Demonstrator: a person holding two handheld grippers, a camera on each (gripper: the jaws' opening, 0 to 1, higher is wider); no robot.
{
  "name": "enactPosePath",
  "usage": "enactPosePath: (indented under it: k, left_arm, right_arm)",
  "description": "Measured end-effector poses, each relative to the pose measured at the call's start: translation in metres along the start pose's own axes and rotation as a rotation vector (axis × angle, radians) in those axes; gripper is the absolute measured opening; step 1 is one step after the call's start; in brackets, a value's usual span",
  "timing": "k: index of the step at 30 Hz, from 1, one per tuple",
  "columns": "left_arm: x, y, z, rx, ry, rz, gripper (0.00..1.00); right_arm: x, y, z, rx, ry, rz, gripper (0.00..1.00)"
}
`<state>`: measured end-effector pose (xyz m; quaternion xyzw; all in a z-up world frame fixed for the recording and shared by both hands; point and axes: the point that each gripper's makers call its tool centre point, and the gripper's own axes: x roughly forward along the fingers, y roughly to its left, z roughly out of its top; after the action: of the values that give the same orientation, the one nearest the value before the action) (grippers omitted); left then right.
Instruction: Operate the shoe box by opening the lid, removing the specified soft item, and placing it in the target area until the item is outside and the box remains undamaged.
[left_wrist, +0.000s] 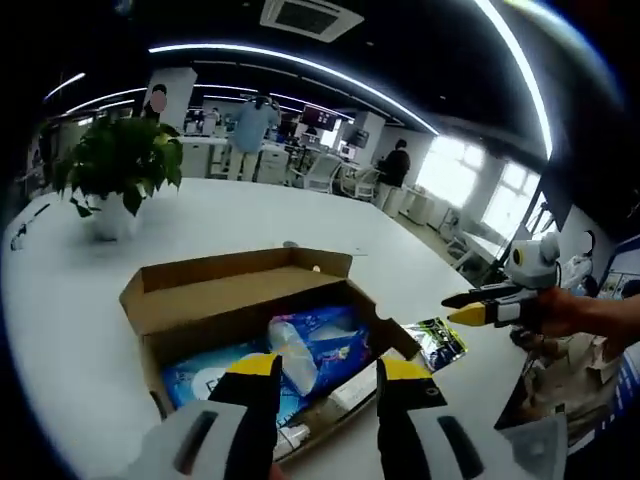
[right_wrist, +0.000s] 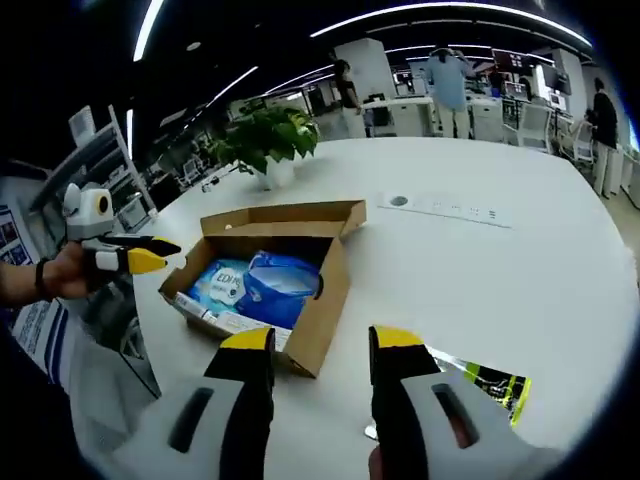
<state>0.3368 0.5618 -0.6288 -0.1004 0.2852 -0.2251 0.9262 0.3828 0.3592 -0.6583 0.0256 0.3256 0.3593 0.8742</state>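
Left gripper view: the left gripper (left_wrist: 325, 385) hangs over the near edge of the shoe box (left_wrist: 200, 300), jaws parted by a moderate gap and holding nothing. The right gripper (right_wrist: 318, 352) is likewise parted and empty, poised above the desk (right_wrist: 480, 270) just beside the box's corner, with a dark yellow-edged packet (right_wrist: 495, 385) lying on the desk near its right jaw. The box sits on the white desk with its lid (left_wrist: 240, 270) folded back, so the opening step appears complete. The soft item, a blue plastic-wrapped pack (left_wrist: 320, 345), lies inside, filling most of the interior, with a crumpled clear wrapper (left_wrist: 290, 350) across it. Its long axis appears to run along the box's length; which end leads cannot be told. Removal and placement remain outstanding. No damage to the box is evident. A potted plant (left_wrist: 115, 165) stands well apart, beyond the box.
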Motion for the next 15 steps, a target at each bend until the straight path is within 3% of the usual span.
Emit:
enactPosePath:
  k: [8, 15]
  left_arm:
    - [-0.03, 0.03, -0.01, -0.032, -0.012, 0.064, 0.4]
    - [-0.04, 0.041, -0.017, -0.03, 0.005, 0.084, 0.44]
  right_arm:
    - [0.024, 0.04, 0.004, -0.042, 0.026, 0.065, 0.36]
    - [0.034, 0.054, 0.005, -0.122, 0.069, 0.09, 0.39]
